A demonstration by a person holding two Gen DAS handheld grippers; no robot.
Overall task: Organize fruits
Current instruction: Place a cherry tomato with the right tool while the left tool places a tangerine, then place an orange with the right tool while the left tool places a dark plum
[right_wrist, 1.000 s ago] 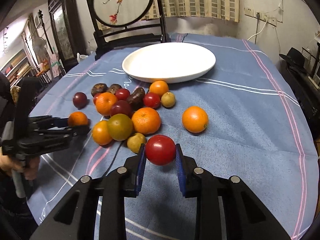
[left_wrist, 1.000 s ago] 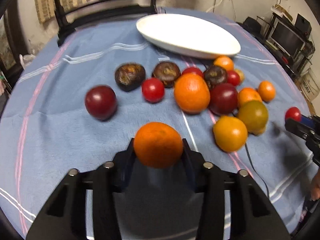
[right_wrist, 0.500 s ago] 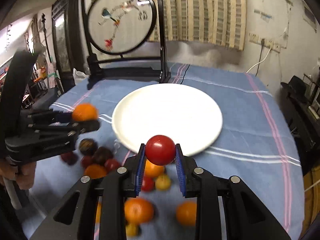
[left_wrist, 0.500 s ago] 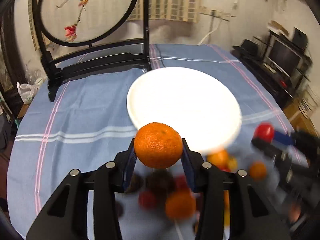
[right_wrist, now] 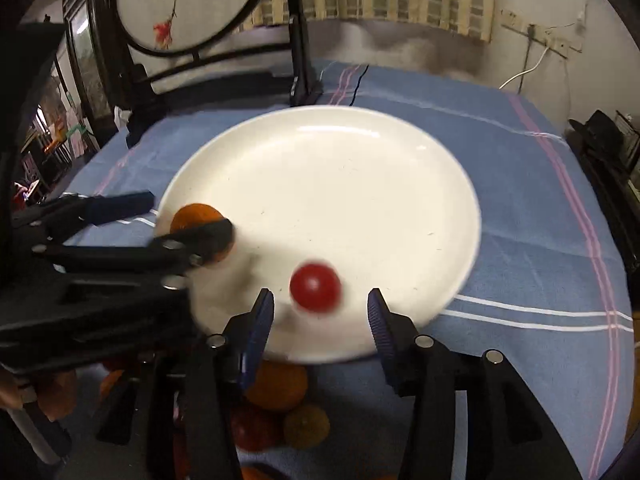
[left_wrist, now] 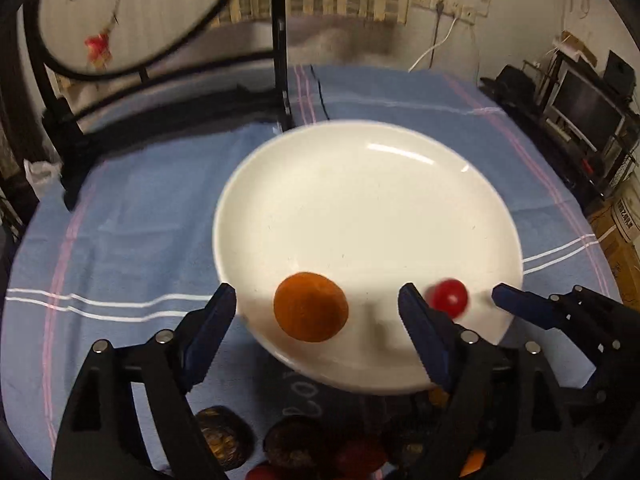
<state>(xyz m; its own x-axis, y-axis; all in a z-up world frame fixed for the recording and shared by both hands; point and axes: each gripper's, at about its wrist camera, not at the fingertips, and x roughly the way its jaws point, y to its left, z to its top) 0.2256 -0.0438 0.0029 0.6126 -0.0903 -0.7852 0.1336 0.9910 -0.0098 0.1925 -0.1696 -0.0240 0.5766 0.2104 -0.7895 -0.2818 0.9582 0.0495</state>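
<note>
- Opening at this moment, my left tool has its two blue pads spread wide, with clear gaps between the pads and the orange.
- Orange position: between the left tool's pads but free of both, over the near part of the white plate. Whether it already rests on the plate surface I cannot tell; its outline is blurred.
- My right tool is also opening; its pads stand apart and neither presses on the red tomato.
- Tomato position: between and just ahead of the right tool's pads, over the near edge region of the plate, likewise blurred.
- Relative layout: in the left wrist view the tomato sits to the right of the orange, near the left tool's right pad, with the right tool entering from the right edge. In the right wrist view the orange lies at the plate's left rim, partly covered by a finger of the left tool.
- The plate rests on the tabletop, which carries a blue cloth with white and pink stripes.
- Remaining fruit: a group of orange, red, yellowish and dark pieces lies on the cloth just beyond the plate's near rim, below both tools.
- A round embroidered screen in a dark stand is at the far end of the tabletop.
</note>
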